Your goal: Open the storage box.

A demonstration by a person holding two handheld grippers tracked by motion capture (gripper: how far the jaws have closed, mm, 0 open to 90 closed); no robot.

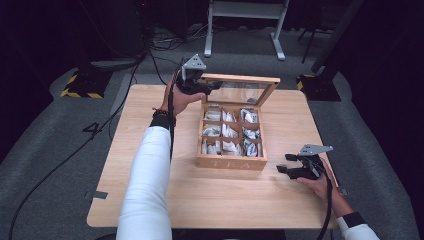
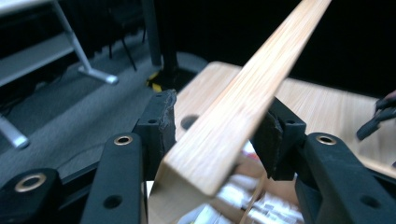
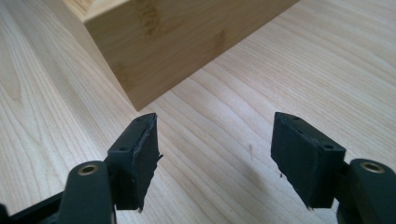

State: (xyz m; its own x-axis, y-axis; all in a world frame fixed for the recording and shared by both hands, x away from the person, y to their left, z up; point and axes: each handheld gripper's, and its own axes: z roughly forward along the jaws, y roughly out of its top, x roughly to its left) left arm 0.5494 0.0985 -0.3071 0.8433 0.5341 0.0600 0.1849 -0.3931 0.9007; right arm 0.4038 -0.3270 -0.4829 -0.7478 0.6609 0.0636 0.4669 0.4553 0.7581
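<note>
Pads of the left gripper (image 2: 212,140) pinch the wooden frame of the lid (image 1: 240,79), raised over the tea box (image 1: 231,162) mid-table. If that narrow hold slips, the lid could slam onto the tea bags (image 1: 230,132). The right gripper (image 1: 286,164) rests spread beside the box, bracing nothing, so the box could skid.

A tea box (image 1: 231,162) stands on the table (image 1: 150,200), right of centre, its lid (image 1: 240,80) raised at the far side. Tea bags (image 1: 230,132) lie in its compartments. The left gripper (image 1: 210,86) is at the lid's far-left corner; the right gripper (image 1: 285,164) rests on the table just right of the box's near corner.
</note>
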